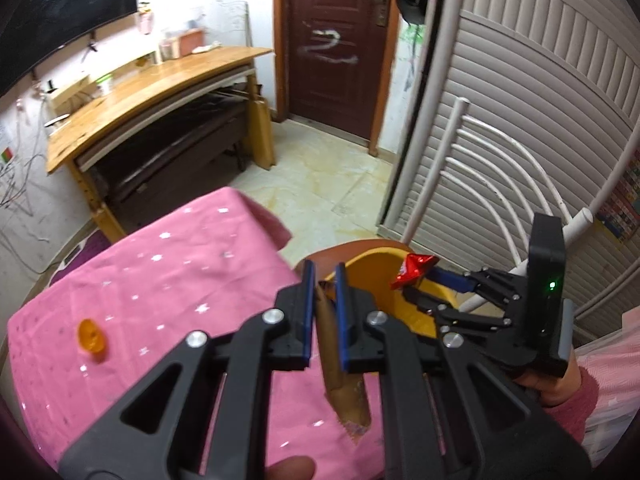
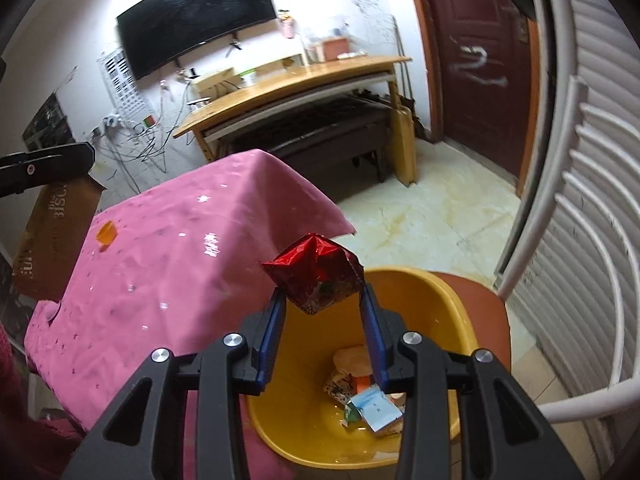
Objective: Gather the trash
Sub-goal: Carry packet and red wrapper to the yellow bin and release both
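My left gripper (image 1: 323, 276) is shut on a brown biscuit wrapper (image 1: 340, 360) and holds it above the pink-clothed table (image 1: 168, 280), near the yellow basin (image 1: 400, 280). The wrapper also shows at the left of the right wrist view (image 2: 52, 236). My right gripper (image 2: 322, 300) holds a red foil wrapper (image 2: 316, 276) between its fingertips over the yellow basin (image 2: 432, 300), with the jaws fairly wide; it also shows in the left wrist view (image 1: 414, 270). Several pieces of trash (image 2: 368, 396) lie in the basin. A small orange cup (image 1: 93, 336) lies on the table (image 2: 180, 260).
The basin sits on a brown chair seat (image 2: 484, 300) with a white curved back (image 2: 580, 240) beside the table. Behind are a wooden desk (image 1: 152, 92), a dark red door (image 1: 340, 40), a louvred white wardrobe (image 1: 520, 100) and tiled floor (image 1: 328, 184).
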Action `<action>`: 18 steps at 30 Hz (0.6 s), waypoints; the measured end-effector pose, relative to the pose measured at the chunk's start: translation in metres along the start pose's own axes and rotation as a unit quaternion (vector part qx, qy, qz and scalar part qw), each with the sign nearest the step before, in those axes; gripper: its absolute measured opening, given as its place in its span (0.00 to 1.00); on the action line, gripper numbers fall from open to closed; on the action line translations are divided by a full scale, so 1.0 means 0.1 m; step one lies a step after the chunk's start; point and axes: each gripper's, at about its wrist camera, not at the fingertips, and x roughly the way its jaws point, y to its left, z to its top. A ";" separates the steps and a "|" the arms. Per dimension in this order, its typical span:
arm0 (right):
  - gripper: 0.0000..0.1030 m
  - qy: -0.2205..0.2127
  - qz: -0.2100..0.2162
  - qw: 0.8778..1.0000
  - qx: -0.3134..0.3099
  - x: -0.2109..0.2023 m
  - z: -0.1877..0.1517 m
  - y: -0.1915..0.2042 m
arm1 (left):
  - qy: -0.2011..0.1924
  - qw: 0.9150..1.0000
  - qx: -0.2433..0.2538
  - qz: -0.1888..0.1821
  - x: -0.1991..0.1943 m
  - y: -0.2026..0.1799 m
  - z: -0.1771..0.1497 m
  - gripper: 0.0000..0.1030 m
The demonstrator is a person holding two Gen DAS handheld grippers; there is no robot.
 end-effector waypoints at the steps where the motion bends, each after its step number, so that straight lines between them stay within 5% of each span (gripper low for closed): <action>1: 0.31 0.002 -0.001 1.000 0.004 0.01 -0.01 -0.04 | 0.002 1.000 0.001 -0.003 0.04 -0.03 0.01 0.08; 13: 0.33 0.020 -0.015 0.999 0.035 0.09 -0.12 -0.33 | 0.047 0.998 0.035 -0.015 0.71 -0.54 0.06 0.08; 16: 0.47 0.027 -0.019 0.999 0.037 0.11 -0.14 -0.34 | 0.055 0.998 0.038 -0.016 0.79 -0.58 0.06 0.09; 17: 0.54 0.028 -0.020 0.999 0.037 0.12 -0.15 -0.35 | 0.058 0.997 0.040 -0.015 0.82 -0.58 0.05 0.18; 18: 0.56 0.030 -0.023 0.999 0.037 0.13 -0.16 -0.36 | 0.059 0.997 0.039 -0.012 0.84 -0.58 0.05 0.39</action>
